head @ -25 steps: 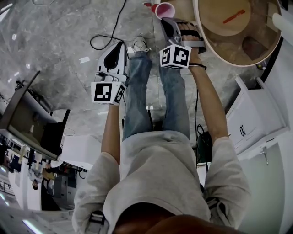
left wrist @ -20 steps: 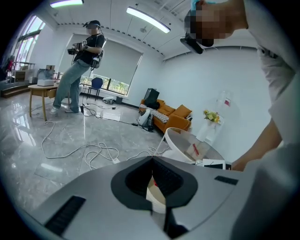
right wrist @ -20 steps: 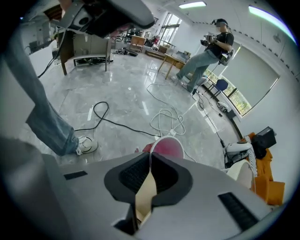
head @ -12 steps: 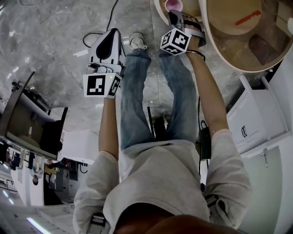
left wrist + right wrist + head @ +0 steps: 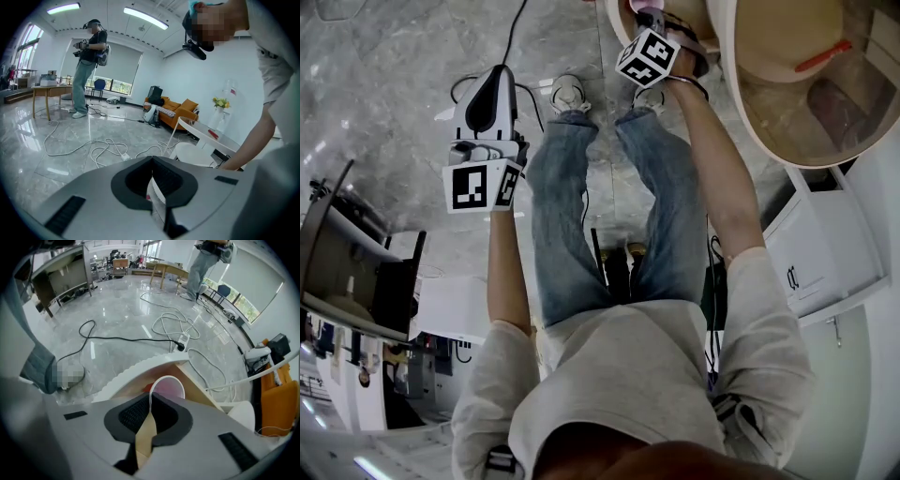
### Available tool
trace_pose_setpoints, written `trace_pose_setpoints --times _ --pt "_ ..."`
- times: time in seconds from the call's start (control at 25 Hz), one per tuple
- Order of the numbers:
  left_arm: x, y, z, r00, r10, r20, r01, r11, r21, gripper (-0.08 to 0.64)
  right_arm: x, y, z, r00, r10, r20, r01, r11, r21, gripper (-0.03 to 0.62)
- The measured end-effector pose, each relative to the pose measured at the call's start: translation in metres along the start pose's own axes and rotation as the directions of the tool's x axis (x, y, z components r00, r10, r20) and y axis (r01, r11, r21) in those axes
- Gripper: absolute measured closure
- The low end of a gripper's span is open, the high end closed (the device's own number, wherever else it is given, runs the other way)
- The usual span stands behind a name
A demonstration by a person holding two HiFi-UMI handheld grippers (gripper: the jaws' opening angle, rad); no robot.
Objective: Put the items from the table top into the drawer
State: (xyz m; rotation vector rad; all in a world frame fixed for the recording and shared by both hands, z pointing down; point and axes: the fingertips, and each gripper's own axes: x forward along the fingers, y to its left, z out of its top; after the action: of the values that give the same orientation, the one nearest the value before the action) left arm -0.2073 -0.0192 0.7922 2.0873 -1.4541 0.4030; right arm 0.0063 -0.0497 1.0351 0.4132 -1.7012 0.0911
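The pink cup (image 5: pixel 168 389) sits upright at centre frame, over the open wood-lined drawer (image 5: pixel 193 380); slim red item (image 5: pixel 823 54) upper right.

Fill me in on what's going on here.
A person works two handheld grippers. The right gripper is shut on the rim of a pink cup and holds it at the open drawer, beside the round table. The left gripper is shut and empty, off to the side above the floor. A red item lies on the table top, not yet put away.

Drawer (image 5: pixel 140 365) open, wooden inside bare right of cup (image 5: pixel 168 386); table (image 5: pixel 729 66) rim close on the right; cables (image 5: pixel 164 326) cross far floor.
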Motion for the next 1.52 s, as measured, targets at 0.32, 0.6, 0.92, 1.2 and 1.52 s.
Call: trace_pose_setpoints --times 0.32,0.6,0.92,1.2,1.52 --pt "0.008 -0.005 -0.005 1.0 -0.01 0.002 0.01 1.0 0.001 0.545 0.015 0.002 -0.006 0.995 0.094 0.036 -0.1 0.967 0.235 0.494" --pt "0.007 -0.009 -0.001 1.0 -0.009 0.008 0.008 1.0 0.016 0.545 0.003 -0.033 0.001 0.993 -0.113 0.037 0.105 0.978 0.182 0.382" --pt "-0.01 -0.033 0.025 1.0 -0.017 0.013 0.017 1.0 0.003 0.545 -0.044 -0.024 0.01 0.992 -0.105 0.063 0.093 0.981 0.168 0.429" --pt "-0.043 -0.064 0.066 0.999 -0.031 0.023 0.03 0.999 0.017 0.545 -0.111 -0.015 0.021 0.987 -0.123 0.101 0.107 0.983 0.147 0.553" --pt "-0.084 -0.092 0.111 0.998 -0.051 0.039 0.049 0.998 0.04 0.545 -0.191 -0.005 0.042 0.98 -0.129 0.151 0.102 0.979 0.176 0.561"
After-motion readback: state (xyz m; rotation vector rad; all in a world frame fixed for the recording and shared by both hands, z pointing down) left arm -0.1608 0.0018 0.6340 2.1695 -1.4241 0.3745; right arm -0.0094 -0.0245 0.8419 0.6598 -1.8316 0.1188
